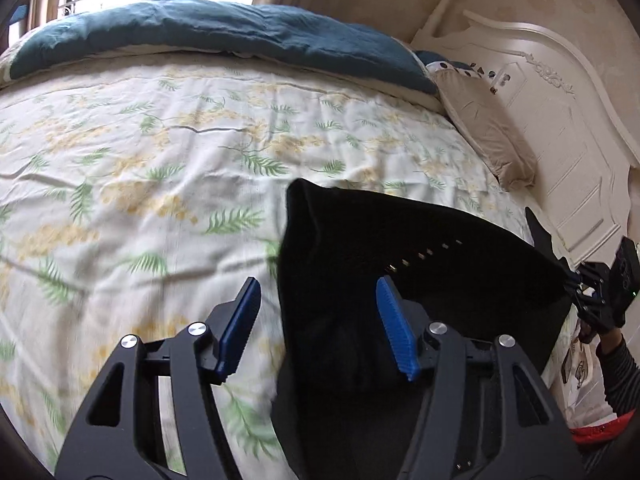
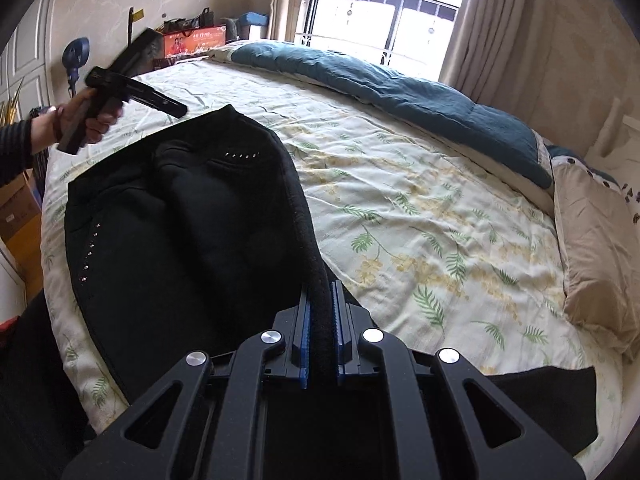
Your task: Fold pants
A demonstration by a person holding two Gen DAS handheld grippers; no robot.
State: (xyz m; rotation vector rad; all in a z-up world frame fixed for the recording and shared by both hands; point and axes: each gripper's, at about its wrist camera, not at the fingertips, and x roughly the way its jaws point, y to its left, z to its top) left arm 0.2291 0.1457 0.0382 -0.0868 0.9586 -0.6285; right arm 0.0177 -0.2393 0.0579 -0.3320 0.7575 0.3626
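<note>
Black pants (image 2: 180, 216) with small studs lie on the floral bed sheet (image 2: 420, 208), partly folded over. My right gripper (image 2: 320, 320) is shut on the thick black waistband edge of the pants near the bed's front. My left gripper (image 1: 316, 304) is open and empty, hovering above the pants' left edge (image 1: 400, 248); its right pad is over black cloth, its left pad over the sheet. The left gripper also shows in the right wrist view (image 2: 176, 110), held in a hand above the pants' far corner. The right gripper shows in the left wrist view (image 1: 576, 280) at the far right.
A dark teal duvet (image 1: 224, 36) lies along the bed's far side by the window. A beige pillow (image 1: 488, 136) rests against the white headboard (image 1: 568, 120). Boxes and bags (image 2: 192, 40) stand beyond the bed's foot.
</note>
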